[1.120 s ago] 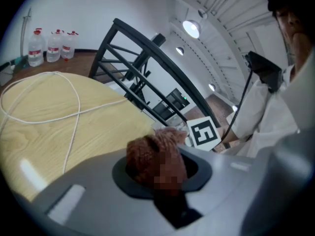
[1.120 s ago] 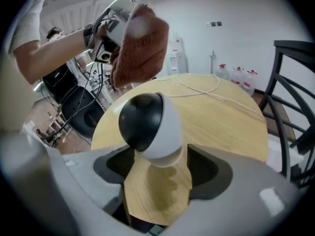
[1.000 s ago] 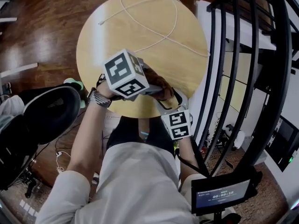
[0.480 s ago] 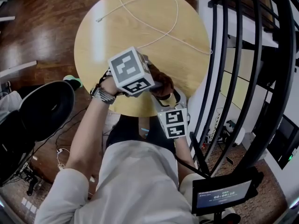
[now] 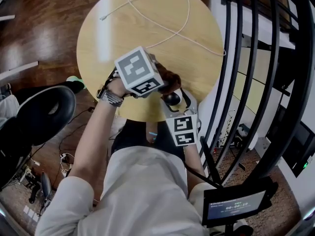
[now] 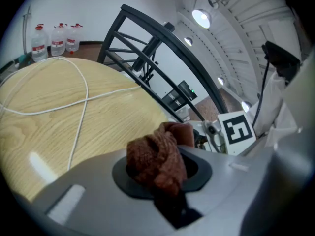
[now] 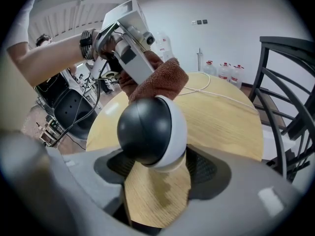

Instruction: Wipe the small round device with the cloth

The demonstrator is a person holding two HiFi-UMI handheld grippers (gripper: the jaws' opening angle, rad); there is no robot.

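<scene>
The small round device, a ball with a black dome and a white shell, sits between the pads of my right gripper, which is shut on it above the near edge of the round wooden table. My left gripper is shut on a bunched brown cloth. In the right gripper view the cloth rests against the top back of the device, with the left gripper reaching down from above. In the head view the device shows just below the cloth, between the two marker cubes.
A white cable loops across the far half of the table. A black metal railing stands close on the right. A black office chair is at the left, a small screen at the lower right. Water bottles stand by the far wall.
Both grippers have shifted slightly further over the table. The cloth has slid up off the device's near side, so its black dome now shows below the cloth.
</scene>
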